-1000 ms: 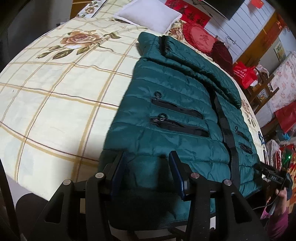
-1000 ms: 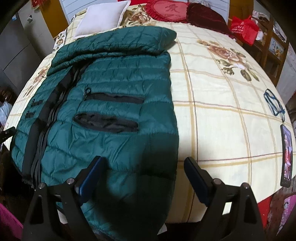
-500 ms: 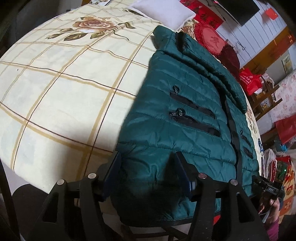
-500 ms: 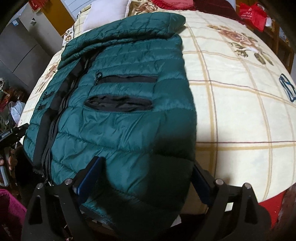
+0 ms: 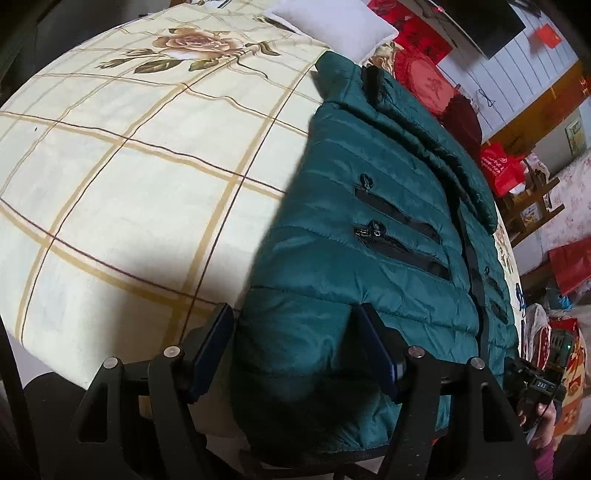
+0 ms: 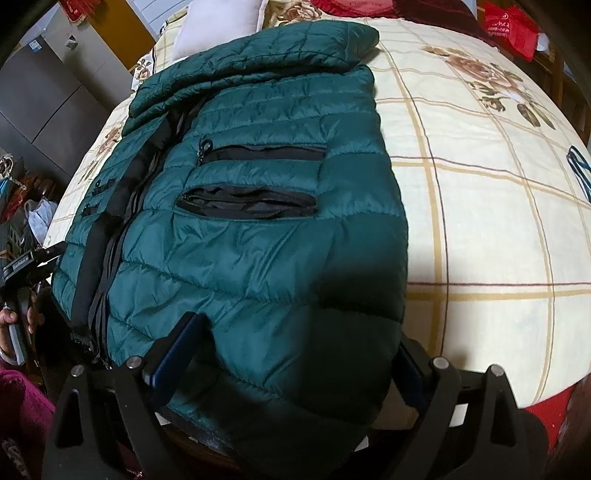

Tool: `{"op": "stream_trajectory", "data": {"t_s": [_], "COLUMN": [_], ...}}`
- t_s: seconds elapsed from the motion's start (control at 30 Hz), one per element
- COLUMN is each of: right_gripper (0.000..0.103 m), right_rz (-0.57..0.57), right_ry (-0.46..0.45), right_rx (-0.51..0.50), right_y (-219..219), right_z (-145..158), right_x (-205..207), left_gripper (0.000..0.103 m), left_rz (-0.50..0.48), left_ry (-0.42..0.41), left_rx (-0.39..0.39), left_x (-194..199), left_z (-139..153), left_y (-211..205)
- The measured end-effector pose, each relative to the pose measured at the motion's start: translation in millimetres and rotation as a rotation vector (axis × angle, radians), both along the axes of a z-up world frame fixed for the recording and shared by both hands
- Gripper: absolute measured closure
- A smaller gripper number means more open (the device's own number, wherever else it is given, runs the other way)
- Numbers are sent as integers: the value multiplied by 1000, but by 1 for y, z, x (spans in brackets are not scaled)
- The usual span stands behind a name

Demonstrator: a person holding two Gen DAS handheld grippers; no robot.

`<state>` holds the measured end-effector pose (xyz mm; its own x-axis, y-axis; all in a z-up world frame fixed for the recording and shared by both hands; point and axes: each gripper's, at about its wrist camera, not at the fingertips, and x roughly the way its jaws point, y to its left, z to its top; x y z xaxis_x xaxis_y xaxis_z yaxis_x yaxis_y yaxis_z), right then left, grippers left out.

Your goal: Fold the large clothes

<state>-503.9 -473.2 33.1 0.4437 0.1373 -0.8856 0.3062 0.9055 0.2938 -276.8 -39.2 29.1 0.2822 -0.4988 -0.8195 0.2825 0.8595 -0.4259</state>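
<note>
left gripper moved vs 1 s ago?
Yes. The left gripper has advanced toward the green jacket; its hem now sits between the open fingers, closer to the pocket zippers.

Black tool arms, blue pads, silver screws.

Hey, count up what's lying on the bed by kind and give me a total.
Green puffer jacket: 1
White pillow: 1
Red round cushion: 1
Dark maroon cushion: 1
Total: 4, on the checked bedspread. The left gripper and right gripper each have open jaws at the jacket's hem.
</note>
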Motion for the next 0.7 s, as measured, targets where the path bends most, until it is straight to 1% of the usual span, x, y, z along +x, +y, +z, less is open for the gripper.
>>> {"op": "stream_trajectory", "data": {"t_s": [0.23, 0.4, 0.5, 0.53, 0.57, 0.6, 0.63, 0.67, 0.7], "right_gripper": [5, 4, 4, 7, 14, 19, 35, 55, 61], "right_rz": [12, 20, 21, 24, 33, 43, 54, 58, 57], "right_ry": [-12, -39, -81, -91, -103, -108, -113, -123, -136], "right_rx": [-6, -6, -12, -16, -27, -33, -26, -15, -9], "right_y": [1, 1, 3, 3, 5, 6, 7, 6, 4], "right_z": [-1, -2, -2, -2, -1, 0, 1, 3, 6], "right_x": [0, -2, -5, -6, -6, -5, -4, -4, -5], "left_gripper": [50, 49, 49, 49, 57, 73, 79, 90, 98], "left_rz": [-33, 20, -13, -33, -49, -56, -53, -44, -42], "left_ry": [-30, -39, -47, -46, -44, -43, -48, -62, -73], "left_rx": [37, 27, 62, 72, 73, 64, 59, 55, 38], "left_x": [-10, -14, -16, -17, -17, -18, -19, -19, -19], "left_z": [0, -1, 0, 0, 1, 2, 4, 8, 12], "left_y": [-12, -14, -21, -24, -26, -27, -27, -26, -24]}}
